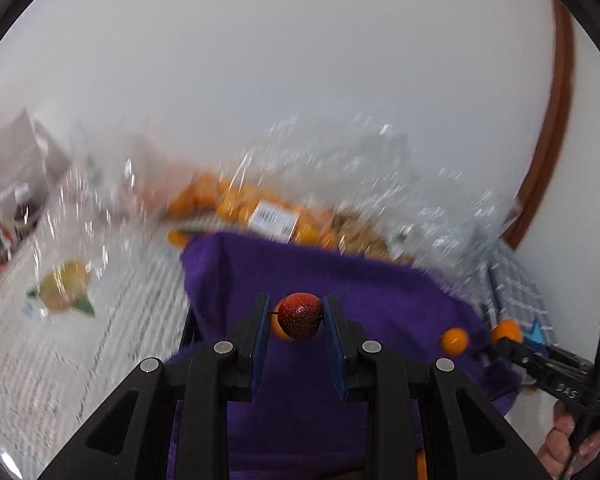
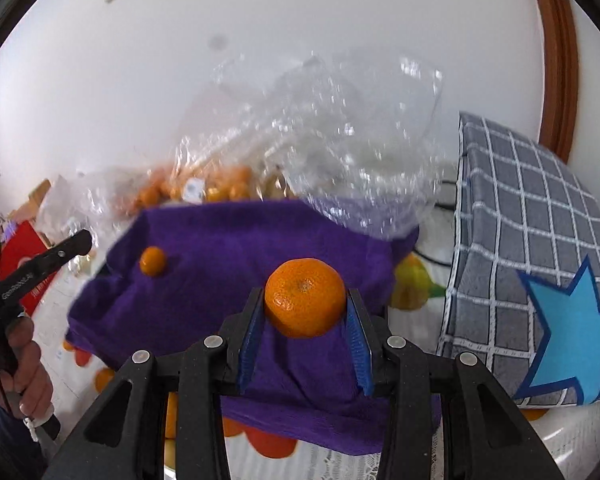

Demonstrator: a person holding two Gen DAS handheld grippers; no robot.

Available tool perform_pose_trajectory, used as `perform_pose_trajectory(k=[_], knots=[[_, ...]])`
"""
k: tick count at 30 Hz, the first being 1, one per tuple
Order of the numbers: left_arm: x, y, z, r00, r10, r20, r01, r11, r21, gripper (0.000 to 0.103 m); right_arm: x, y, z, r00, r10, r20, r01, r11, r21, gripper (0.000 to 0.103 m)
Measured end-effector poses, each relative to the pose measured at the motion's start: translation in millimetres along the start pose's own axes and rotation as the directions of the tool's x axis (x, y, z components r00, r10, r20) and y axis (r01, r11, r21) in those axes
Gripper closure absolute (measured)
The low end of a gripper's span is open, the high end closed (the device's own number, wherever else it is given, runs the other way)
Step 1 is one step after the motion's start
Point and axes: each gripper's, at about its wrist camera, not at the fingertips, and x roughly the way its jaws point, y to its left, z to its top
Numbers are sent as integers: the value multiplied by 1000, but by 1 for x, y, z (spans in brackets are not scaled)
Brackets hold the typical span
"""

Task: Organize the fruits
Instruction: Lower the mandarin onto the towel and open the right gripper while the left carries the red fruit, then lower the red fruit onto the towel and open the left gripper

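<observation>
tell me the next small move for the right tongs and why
Probably lower the right tongs and open them to set the mandarin on the purple cloth near the loose small orange. The mandarin is gripped above the cloth, while the left tongs hold a red fruit.

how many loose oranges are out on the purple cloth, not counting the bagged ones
2: one orange gripped by the right hand-held gripper, one small orange lying on the purple cloth farther left. Others may be hidden.

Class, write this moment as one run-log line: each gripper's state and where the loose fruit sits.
left gripper: shut on red fruit | right gripper: shut on mandarin | loose mandarin: on purple cloth
</observation>
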Motion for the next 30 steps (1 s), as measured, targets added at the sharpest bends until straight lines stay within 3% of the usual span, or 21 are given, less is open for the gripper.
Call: perform_pose_trajectory(k=[6,10,20,28,30], knots=[[19,14,-7,999,15,-41,-16,1000,-25,78,21,-3,-9,998,25,-54,-25,1000,4,63],[24,16,-8,998,17,-67,-19,1000,-24,78,33,-1,-14,996,-1,-90,-1,1000,-20,63],[43,7,-17,989,44,-144,-41,999,26,78,43,-3,-19,994,34,-107,-34,999,4,62],[47,4,-20,985,66,-159,-58,997,50,78,22,1,-14,999,21,-32,-21,1000,-9,30],[47,3,-20,986,62,-157,-55,997,48,77,20,5,-14,999,26,-27,-26,999,-19,29]])
